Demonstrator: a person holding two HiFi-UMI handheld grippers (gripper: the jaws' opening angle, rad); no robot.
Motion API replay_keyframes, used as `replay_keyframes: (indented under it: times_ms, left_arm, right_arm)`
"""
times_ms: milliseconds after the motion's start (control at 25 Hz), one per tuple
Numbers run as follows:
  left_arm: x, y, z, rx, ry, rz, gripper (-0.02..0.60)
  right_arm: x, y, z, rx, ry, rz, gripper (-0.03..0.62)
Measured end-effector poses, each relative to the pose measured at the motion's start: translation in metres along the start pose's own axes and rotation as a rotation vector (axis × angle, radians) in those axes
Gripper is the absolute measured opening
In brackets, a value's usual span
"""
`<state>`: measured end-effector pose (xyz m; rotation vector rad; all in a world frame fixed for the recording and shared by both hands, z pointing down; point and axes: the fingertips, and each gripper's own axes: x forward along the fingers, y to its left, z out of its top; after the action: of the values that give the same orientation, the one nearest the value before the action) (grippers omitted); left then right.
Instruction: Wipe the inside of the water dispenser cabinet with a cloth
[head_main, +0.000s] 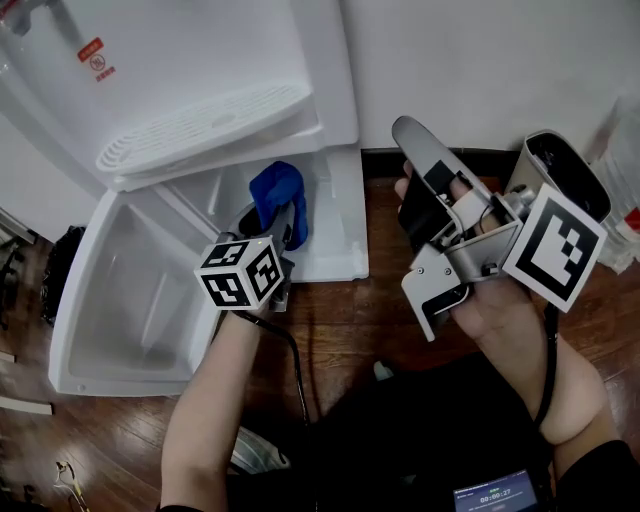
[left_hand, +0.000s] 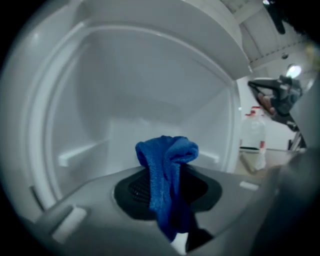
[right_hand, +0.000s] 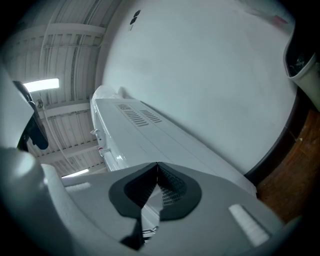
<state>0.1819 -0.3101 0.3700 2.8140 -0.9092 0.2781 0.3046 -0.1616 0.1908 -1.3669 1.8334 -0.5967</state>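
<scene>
Under you runs a dark wooden floor (head_main: 390, 310), and it meets a white wall (head_main: 480, 60) along a black baseboard (head_main: 485, 153). You have a dark bag (head_main: 60, 265) at the floor's left edge. A clear bottle with a red label (left_hand: 253, 140) stands by the wall toward its right edge, and a small lit screen (head_main: 493, 493) sits nearest you.

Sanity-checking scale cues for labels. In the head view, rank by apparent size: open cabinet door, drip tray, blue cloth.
1. open cabinet door, clearly the largest
2. drip tray
3. blue cloth, smallest; it is bunched up and its lower end is hidden, so only the visible part counts
</scene>
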Motion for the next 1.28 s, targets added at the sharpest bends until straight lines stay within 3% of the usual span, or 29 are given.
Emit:
replay_keyframes:
  times_ms: [80, 120, 240, 360, 440, 560, 760, 880, 960, 1000, 1120, 1160, 1200, 1280]
  left_arm:
    - [0.007, -0.036, -0.002, -0.031, 0.022, -0.173, 0.115]
    - [0.006, -0.048, -0.006, -0.055, 0.030, -0.225, 0.115]
    - [0.003, -0.063, -0.011, -0.113, -0.018, -0.296, 0.115]
    - [0.017, -0.055, -0.017, -0.123, -0.045, -0.299, 0.115]
    - [0.036, -0.050, -0.025, -0.049, 0.000, -0.276, 0.115]
    - [0.065, -0.046, -0.023, 0.139, 0.049, -0.235, 0.114]
    - [0.101, -0.015, -0.011, 0.317, 0.069, -0.093, 0.114]
    - [0.110, -0.022, -0.027, 0.473, 0.109, -0.093, 0.115]
    - [0.109, -0.029, -0.039, 0.632, 0.169, -0.116, 0.115]
    - [0.108, -0.029, -0.045, 0.776, 0.216, -0.118, 0.114]
    - [0.103, -0.016, -0.065, 1.369, 0.406, -0.125, 0.112]
    - [0.101, -0.009, -0.074, 1.528, 0.473, -0.132, 0.112]
    - [0.100, -0.003, -0.082, 1.635, 0.529, -0.140, 0.112]
    - [0.102, 0.004, -0.095, 1.709, 0.596, -0.147, 0.110]
  right_arm:
    - [-0.001, -0.008, -0.001, 0.011, 0.001, -0.026, 0.006]
    - [-0.001, -0.011, -0.002, 0.018, 0.006, -0.035, 0.006]
    - [0.002, -0.009, -0.005, 0.029, 0.020, -0.035, 0.005]
    - [0.003, -0.004, -0.007, 0.016, 0.028, -0.022, 0.006]
    - [0.002, -0.006, -0.009, 0.015, 0.035, -0.028, 0.006]
    - [0.000, -0.012, -0.010, 0.032, 0.044, -0.049, 0.006]
    - [-0.001, -0.014, -0.011, 0.040, 0.043, -0.066, 0.006]
    - [-0.001, -0.013, -0.011, 0.045, 0.050, -0.063, 0.006]
    - [0.000, -0.012, -0.012, 0.048, 0.055, -0.053, 0.006]
    - [0.001, -0.011, -0.012, 0.052, 0.057, -0.047, 0.006]
    - [0.002, -0.009, -0.014, 0.075, 0.056, -0.024, 0.006]
    - [0.003, -0.008, -0.014, 0.083, 0.055, -0.017, 0.006]
    - [0.003, -0.007, -0.014, 0.090, 0.055, -0.011, 0.006]
    - [0.003, -0.006, -0.014, 0.097, 0.055, -0.001, 0.006]
